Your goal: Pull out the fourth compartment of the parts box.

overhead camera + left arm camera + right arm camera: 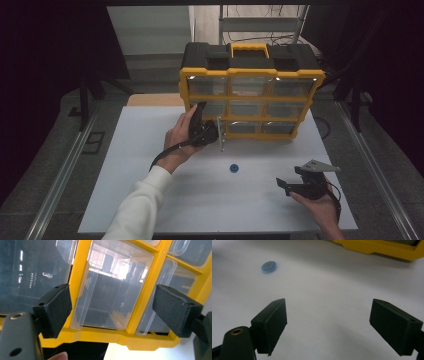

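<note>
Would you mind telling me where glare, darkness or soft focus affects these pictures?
High view: dark surroundings, bright white table. Left gripper view: glare on the clear drawer of the yellow organizer. Right gripper view: the blue disc looks soft, the black fingers sharper.

Dim, dark surround; bright white table [150, 150]; glare on clear drawers [112, 290]; soft gripper-view focus
</note>
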